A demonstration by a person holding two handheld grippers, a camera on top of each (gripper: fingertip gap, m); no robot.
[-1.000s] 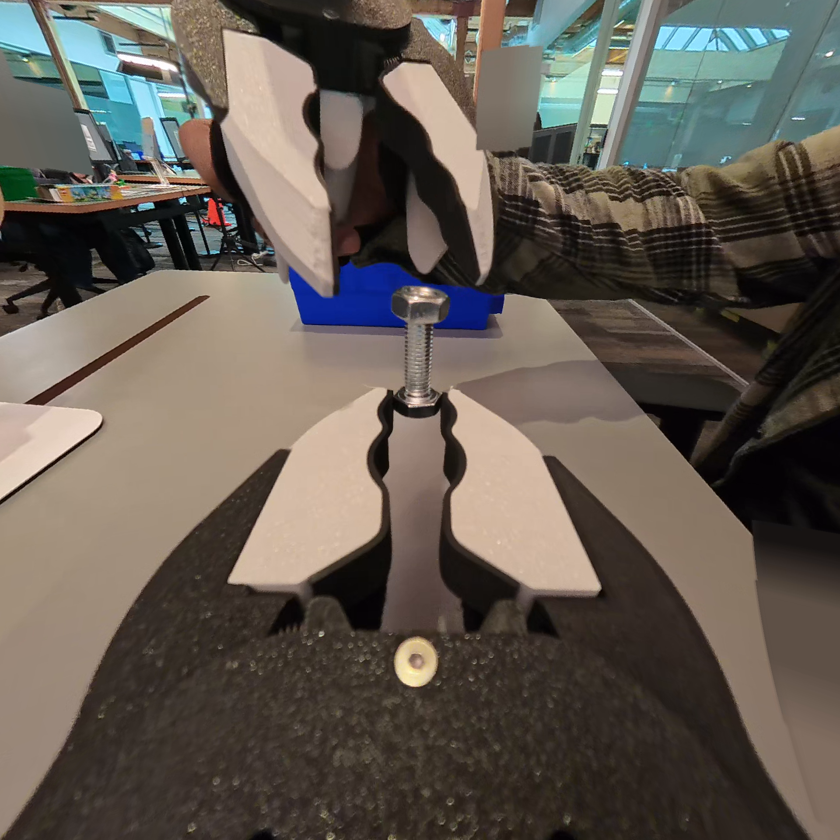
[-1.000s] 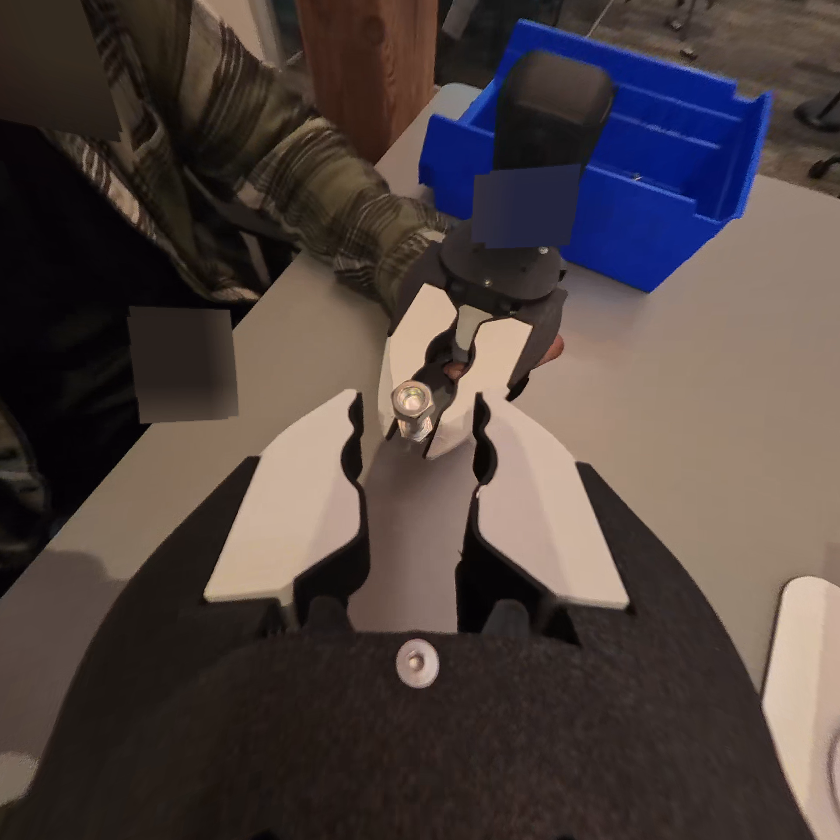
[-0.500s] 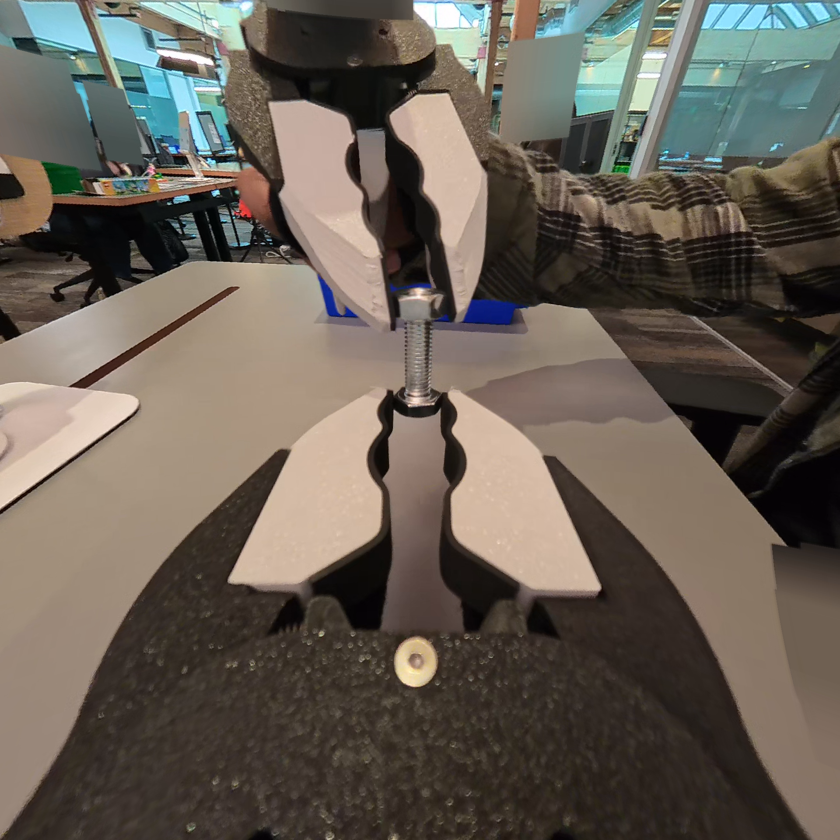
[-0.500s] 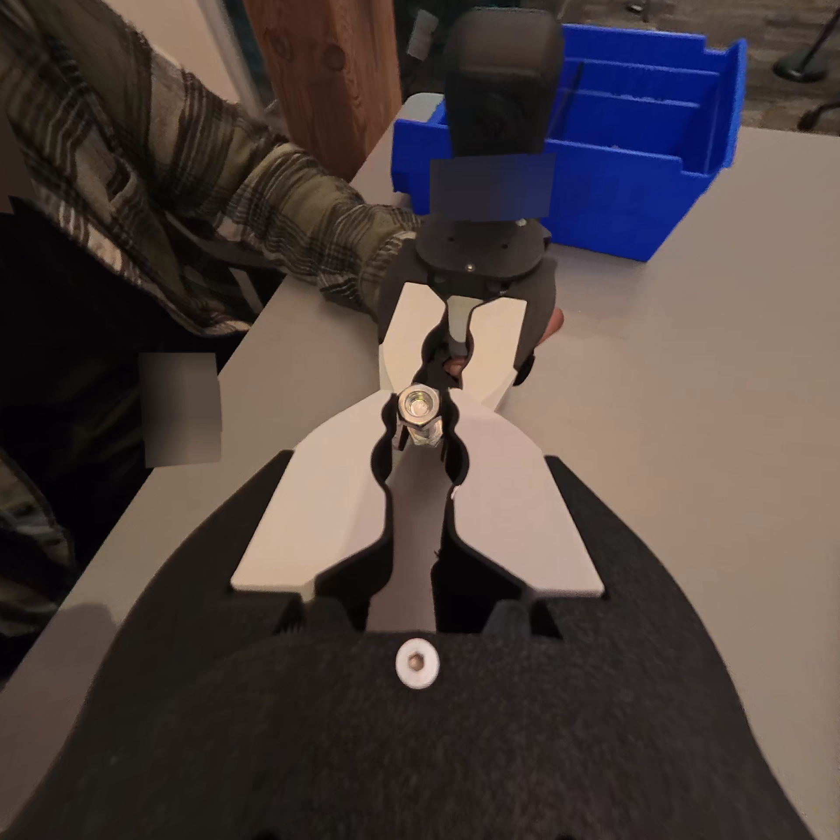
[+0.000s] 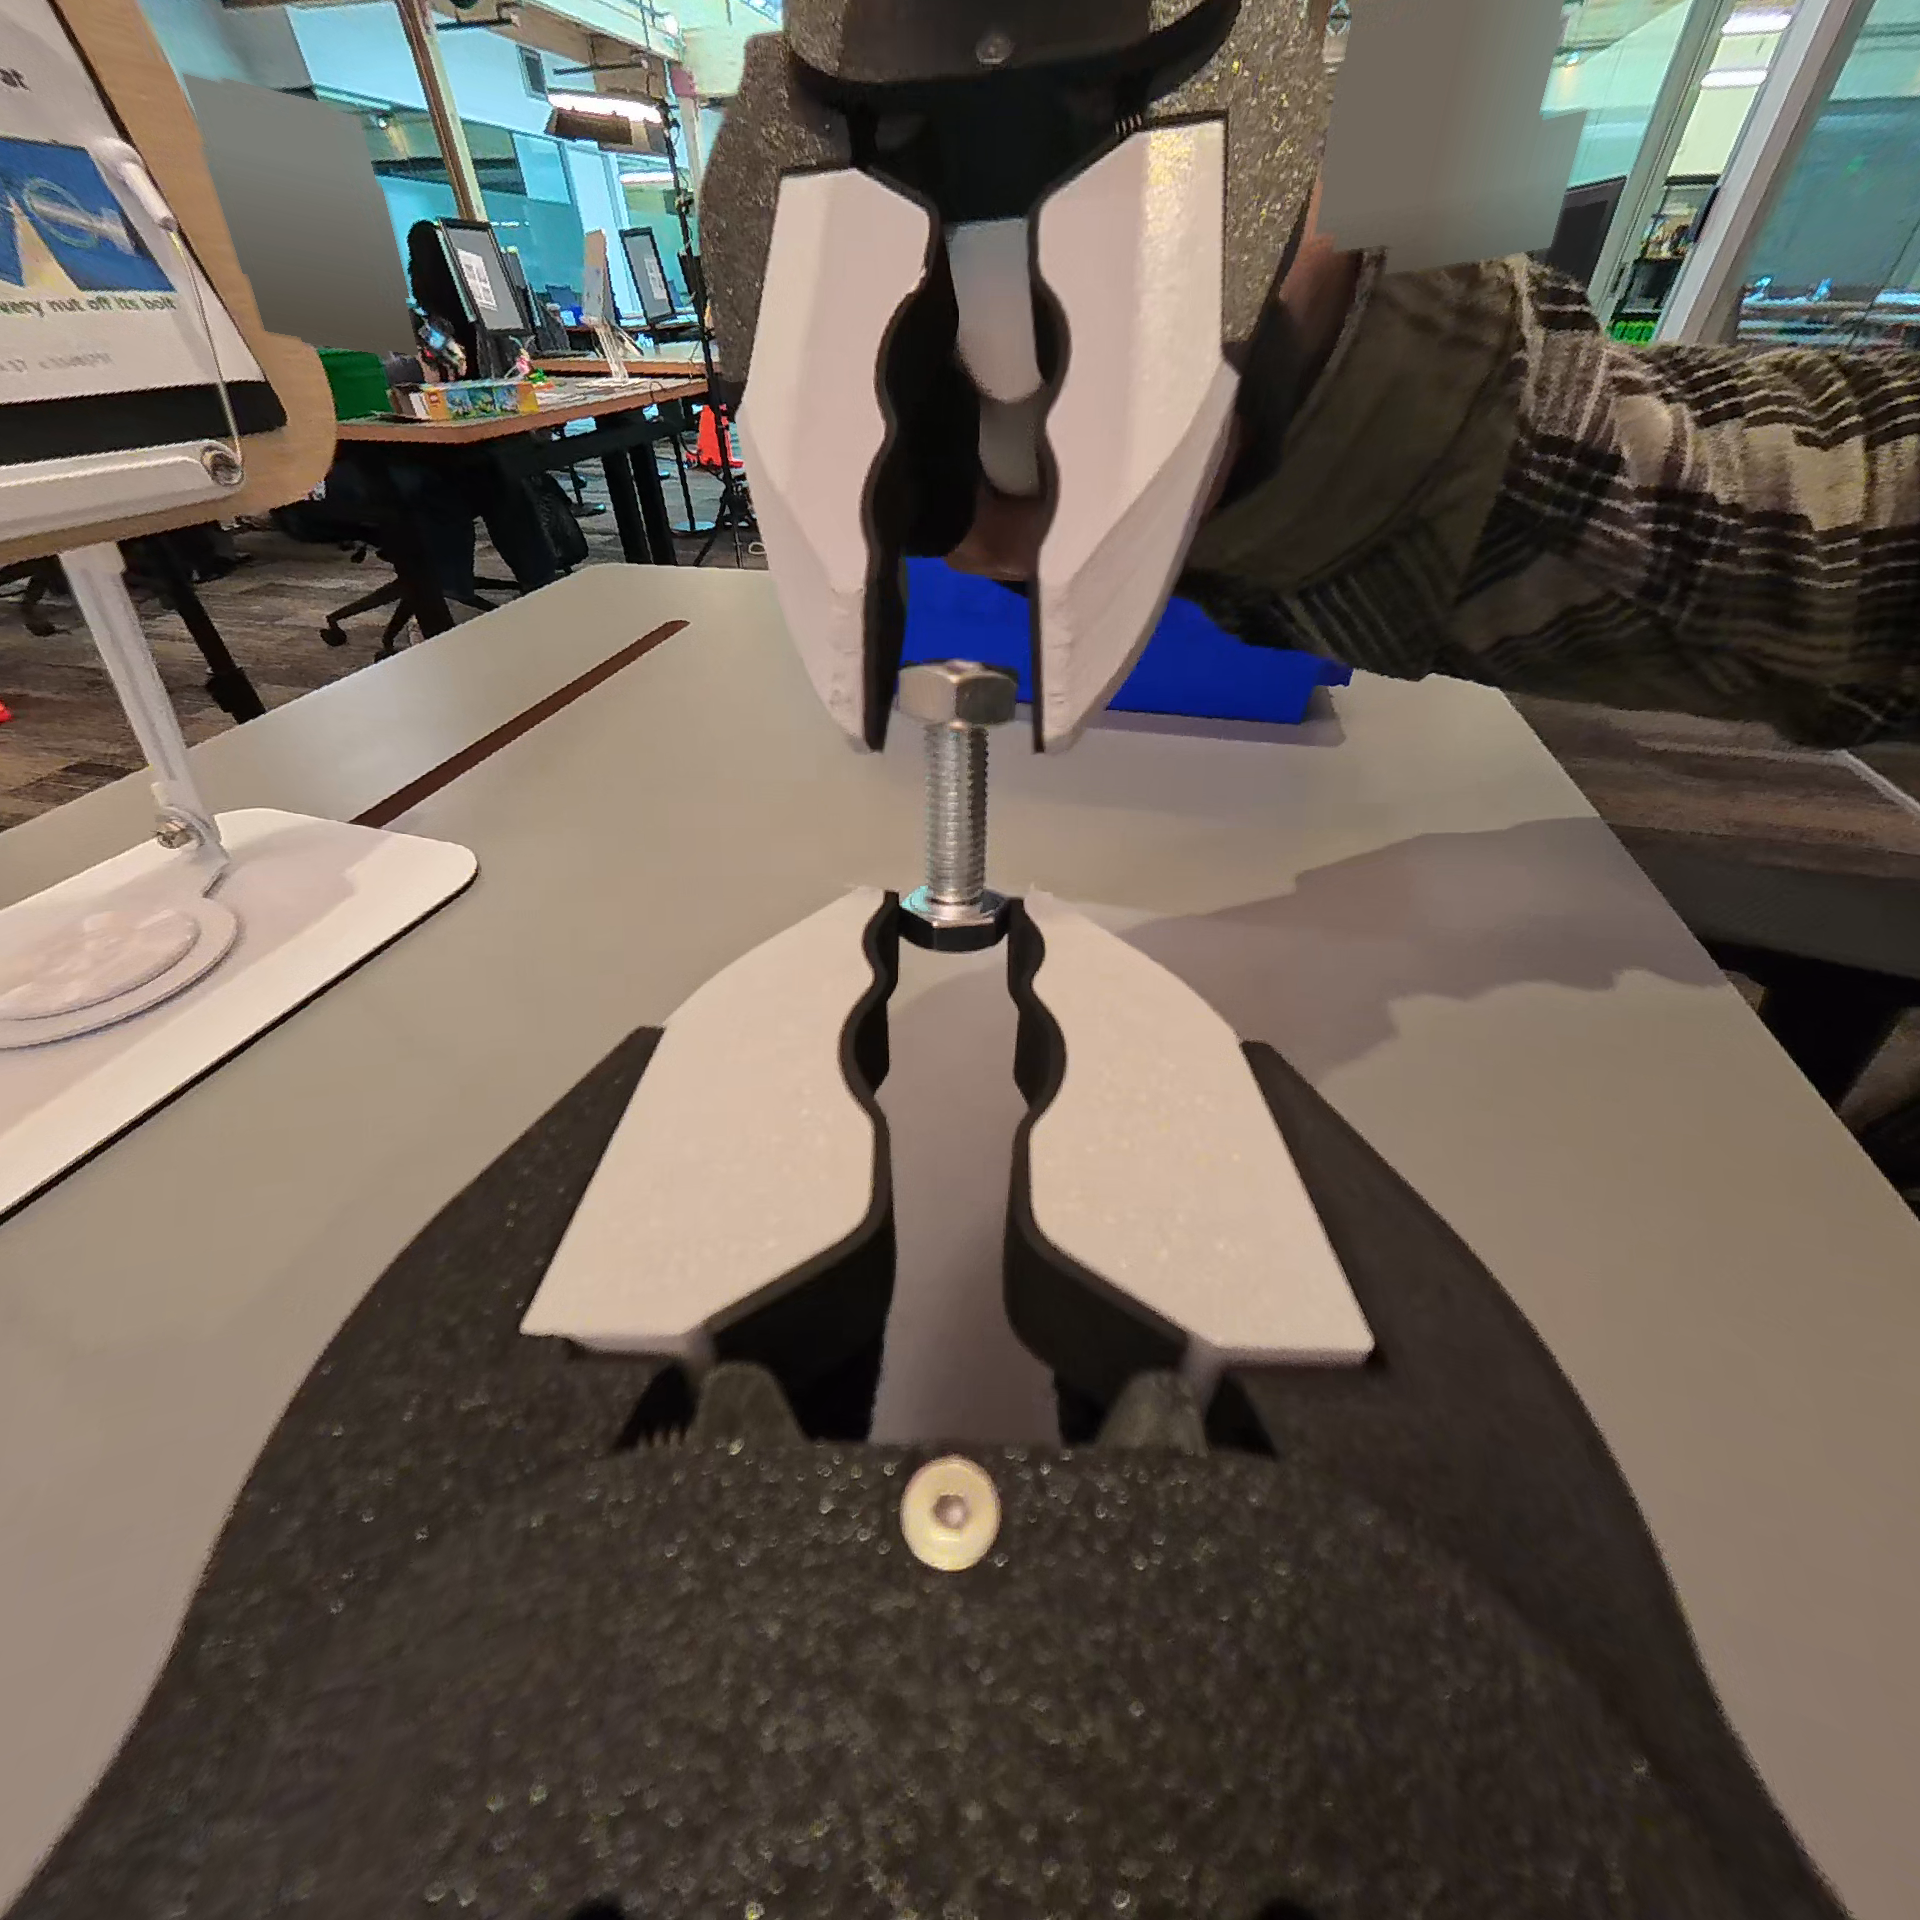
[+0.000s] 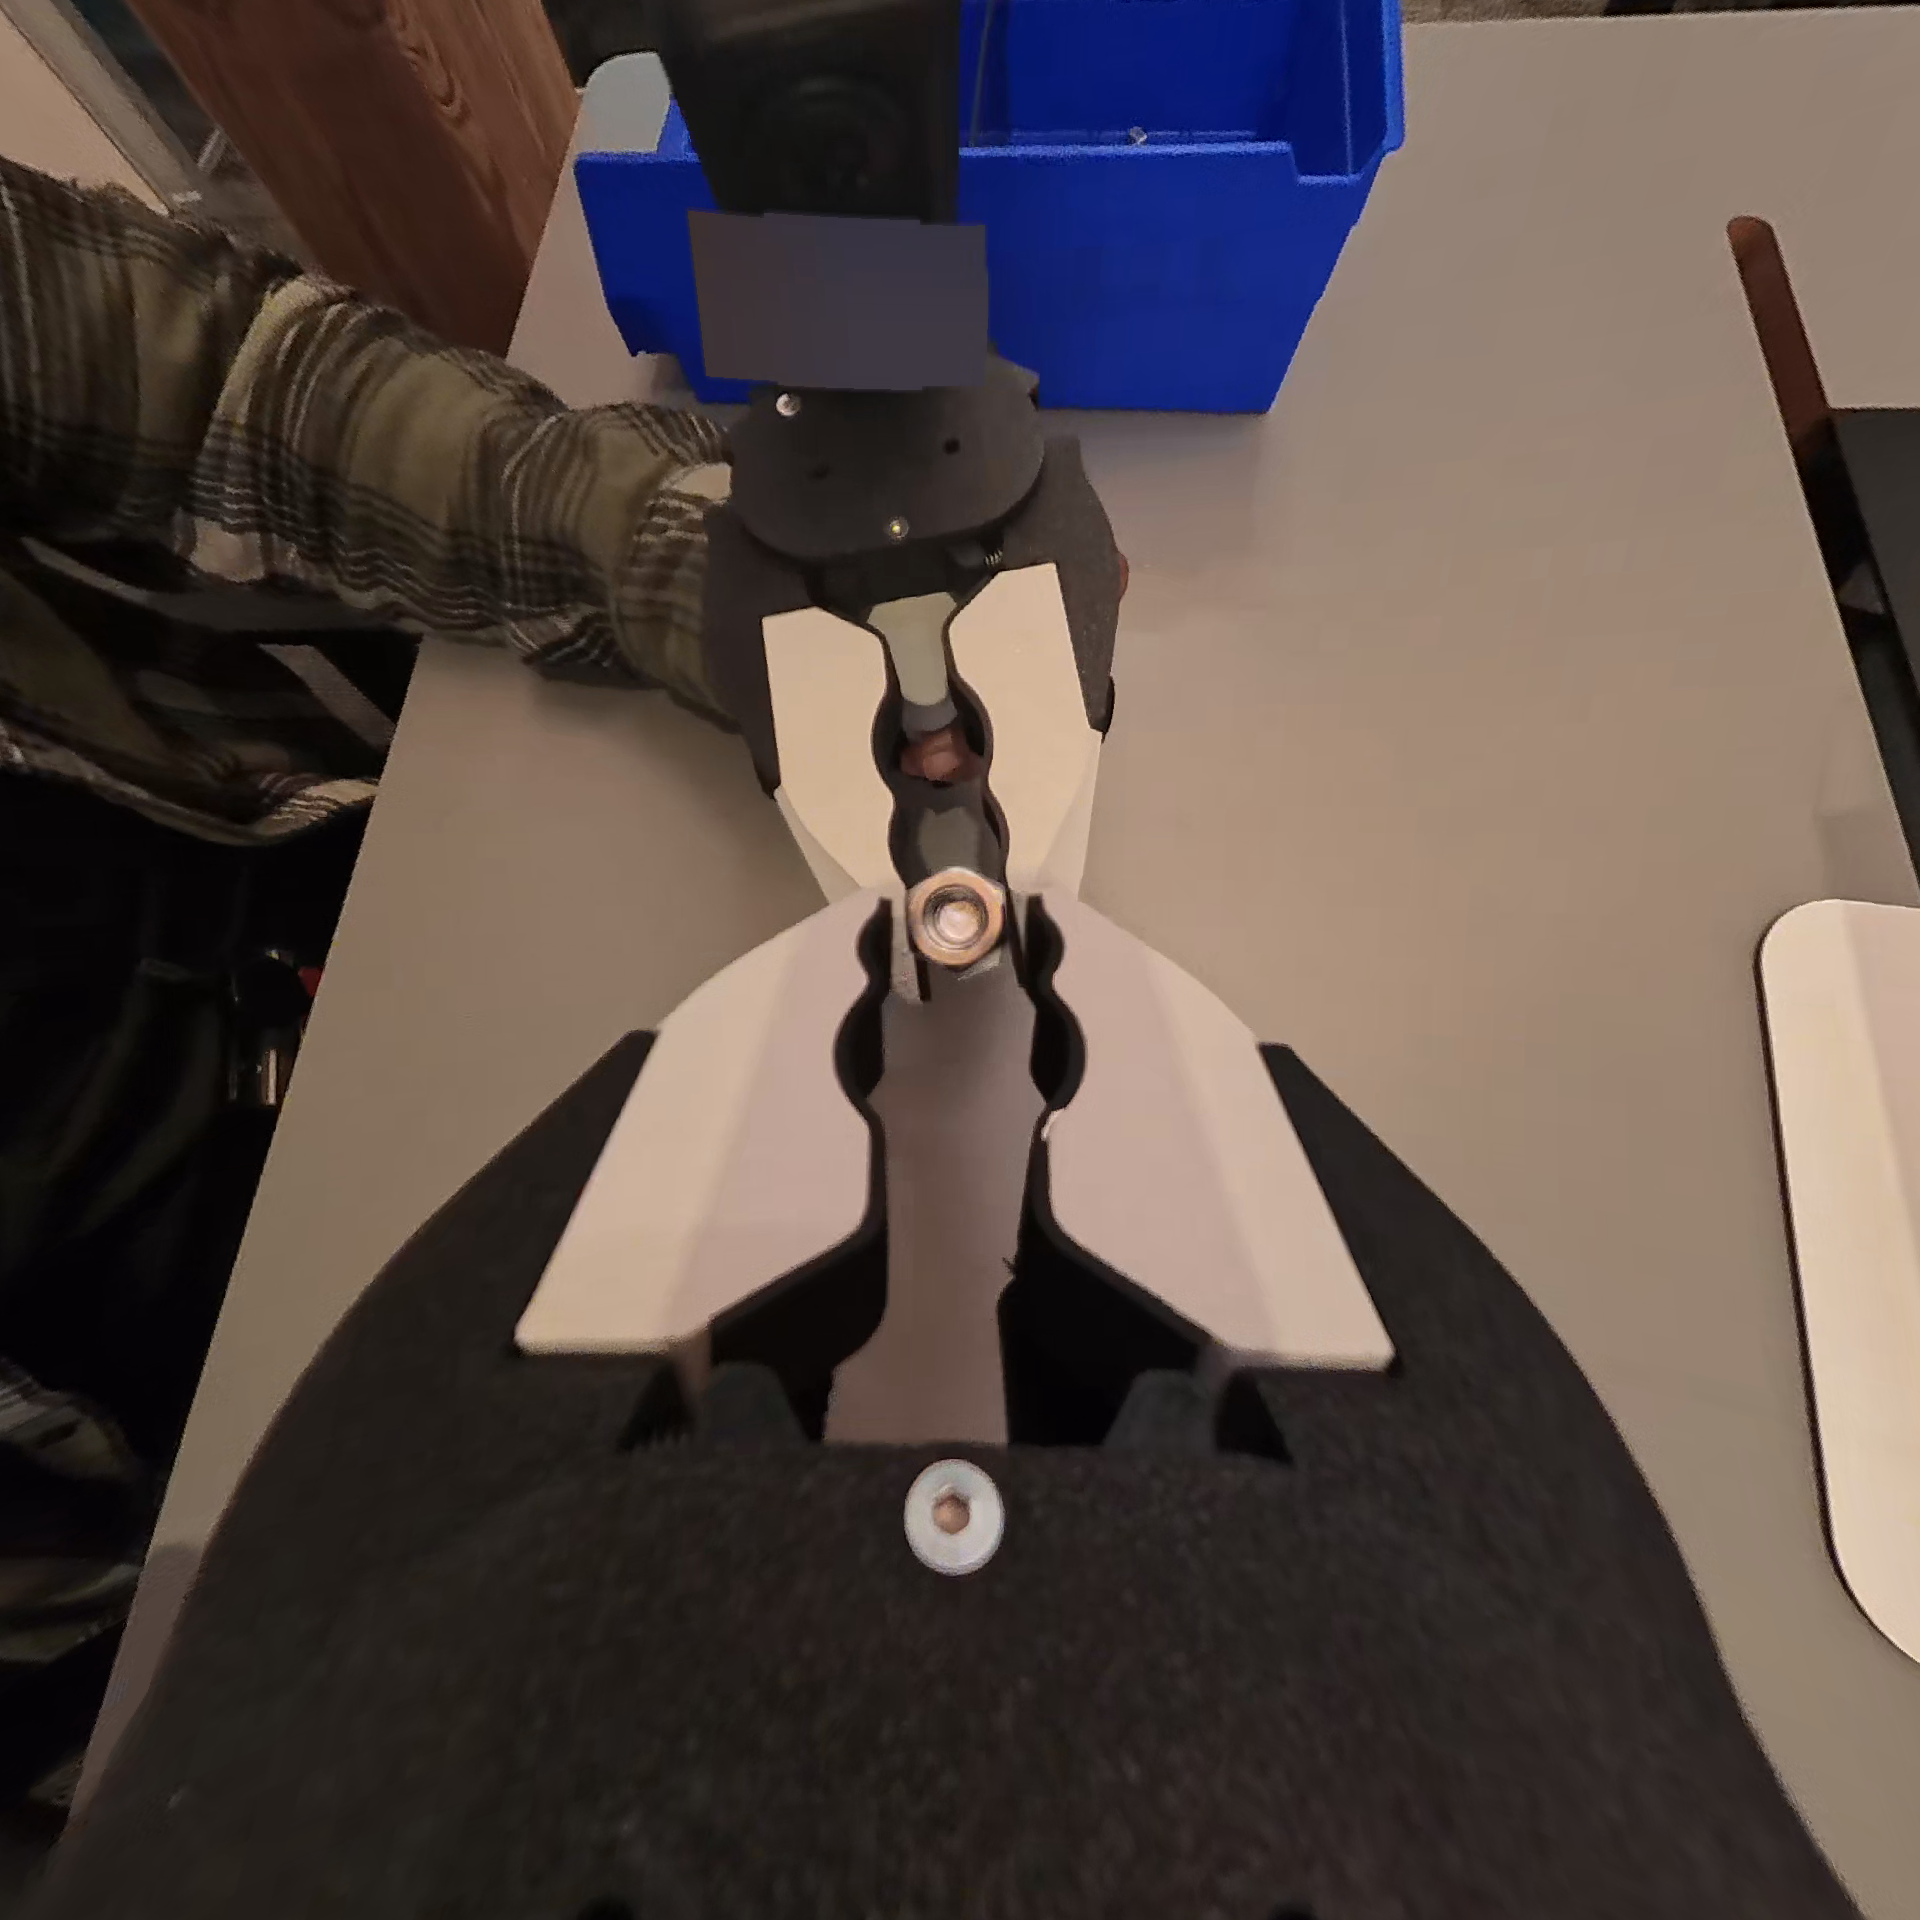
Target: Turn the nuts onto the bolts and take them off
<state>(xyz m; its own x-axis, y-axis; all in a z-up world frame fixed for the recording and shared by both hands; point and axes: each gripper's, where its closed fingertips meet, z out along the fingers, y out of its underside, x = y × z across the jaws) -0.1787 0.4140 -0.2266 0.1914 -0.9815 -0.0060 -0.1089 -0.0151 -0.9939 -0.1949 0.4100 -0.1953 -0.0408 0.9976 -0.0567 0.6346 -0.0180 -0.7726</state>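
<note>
Bolt upright: left gripper clamps its nut, right gripper pinches its head, blue bin behind.

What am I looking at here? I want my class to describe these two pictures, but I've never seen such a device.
There is no robot. A person holds a two-finger gripper in each hand, and each carries a camera looking along its fingers. The left wrist view shows the left gripper at the bottom, shut on a nut at the low end of an upright bolt. The right gripper points down from above, fingers beside the bolt's head; whether they pinch it is unclear. The right wrist view looks down on that head. A blue bin and a white stand base sit on the grey table.
</note>
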